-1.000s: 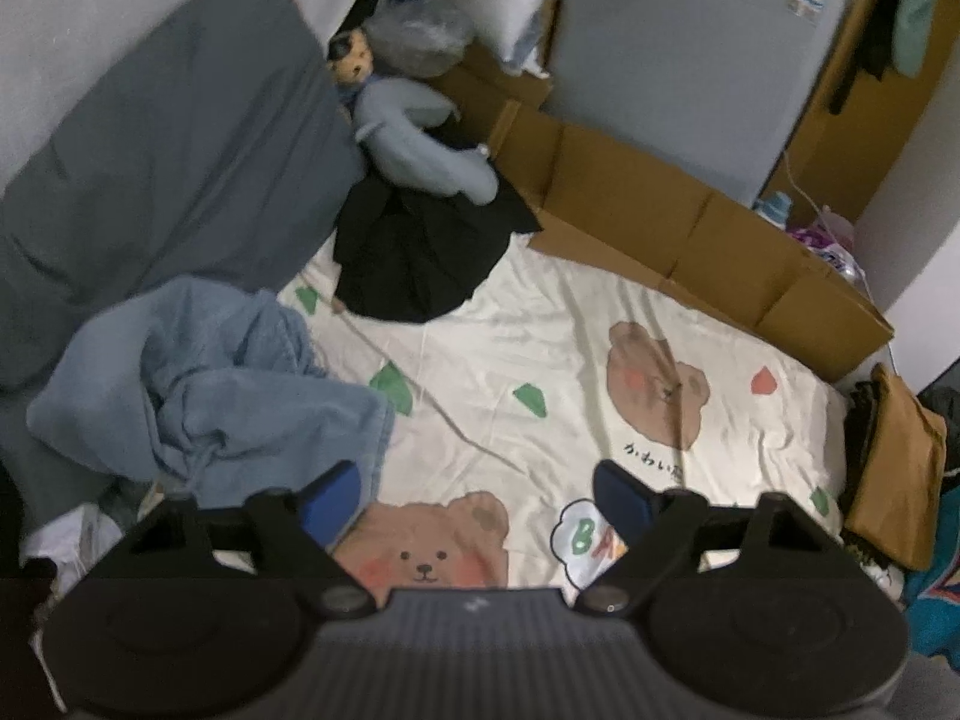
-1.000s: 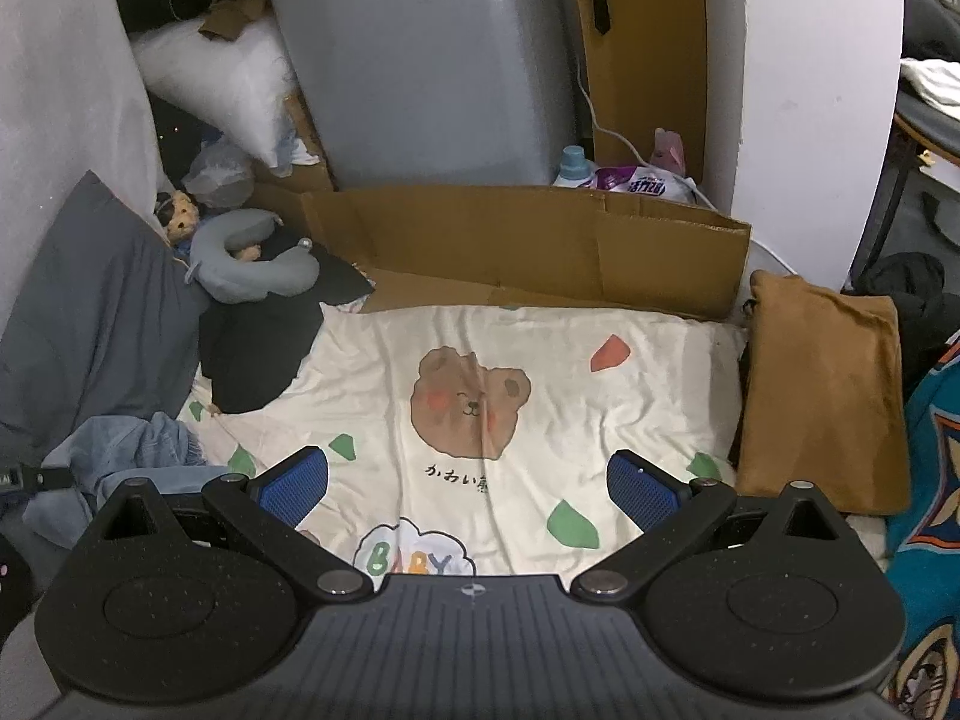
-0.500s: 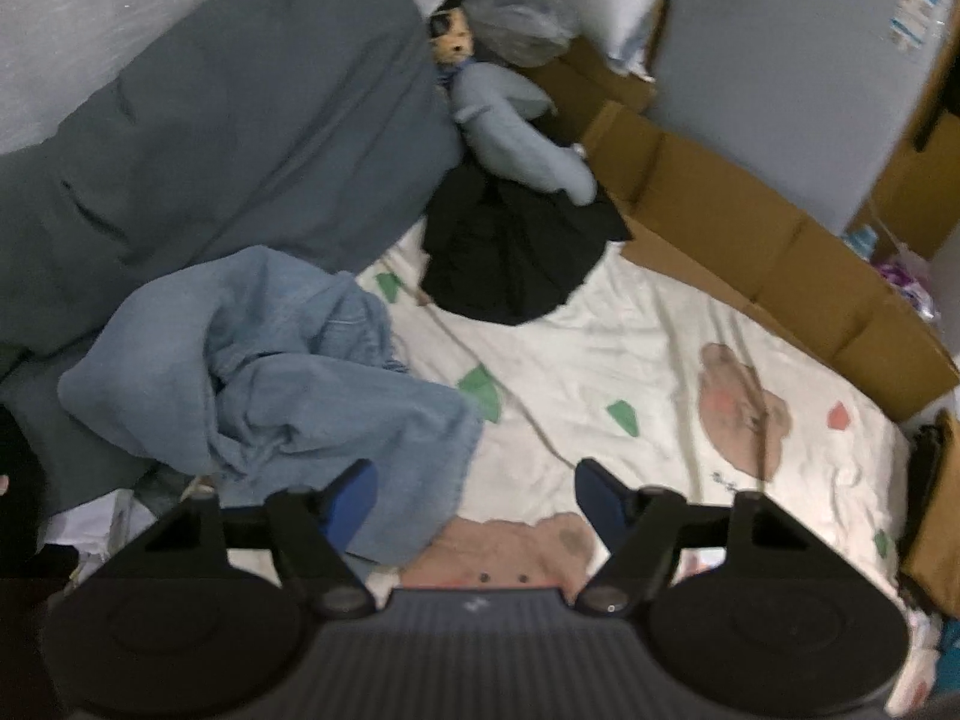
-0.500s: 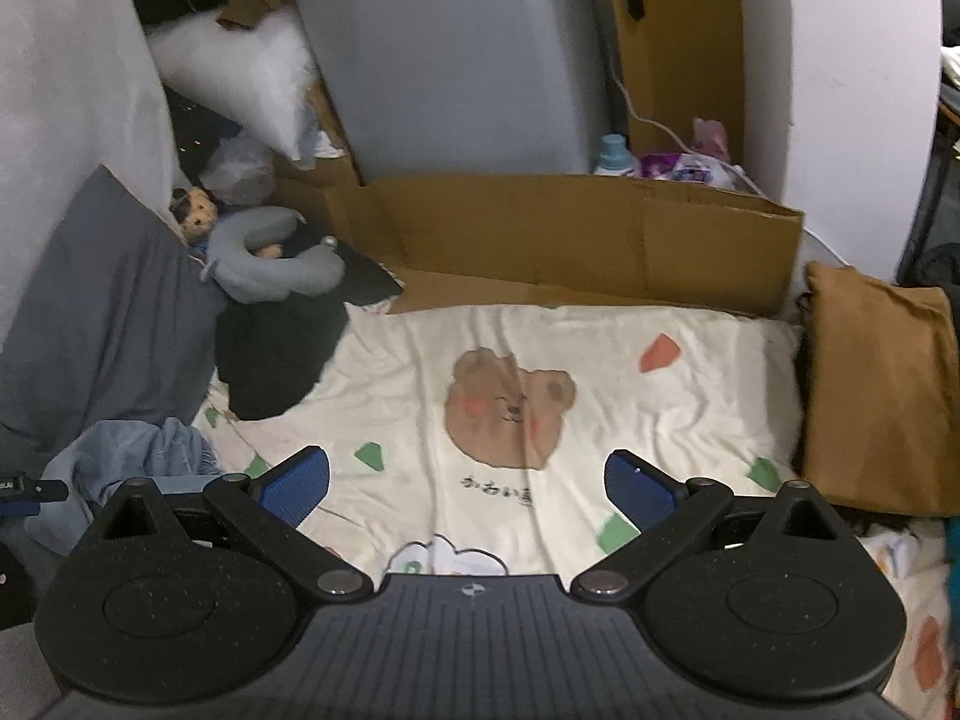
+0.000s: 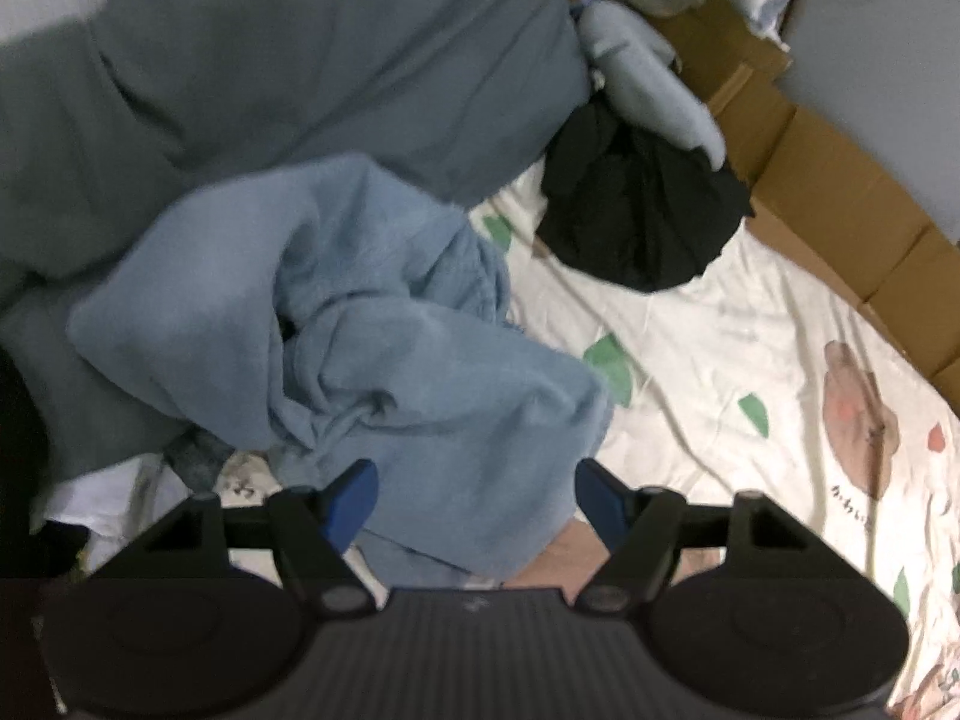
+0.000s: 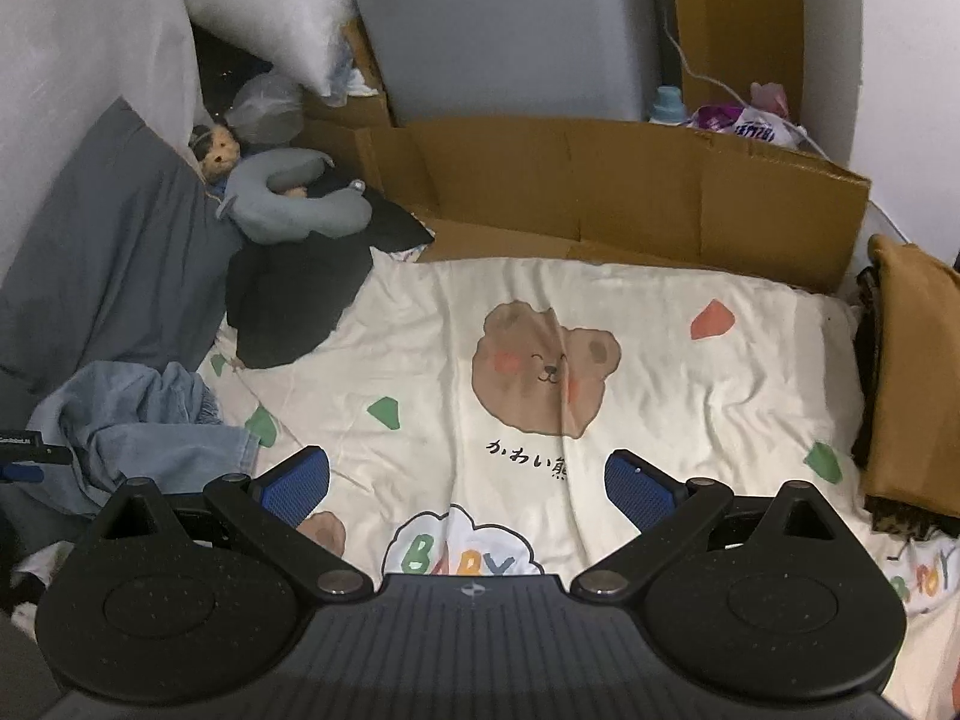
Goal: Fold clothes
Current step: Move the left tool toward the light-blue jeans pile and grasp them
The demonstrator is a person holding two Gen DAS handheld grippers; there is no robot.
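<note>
Light-blue denim garment (image 5: 372, 324) crumpled in heap on bear-print sheet's left edge; black garment (image 5: 642, 210) bunched beyond it.

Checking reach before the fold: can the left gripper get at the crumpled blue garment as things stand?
Probably yes: the left gripper is open right over the blue garment, which lies uncovered on the bear-print sheet.

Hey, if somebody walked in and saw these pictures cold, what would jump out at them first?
Probably the crumpled light blue garment, heaped at the left edge of the cream bear-print sheet, with the open left gripper right above its near edge. Next, the black garment bunched at the sheet's far left corner, beside the grey pillow. The open right gripper hangs over bare sheet.
</note>
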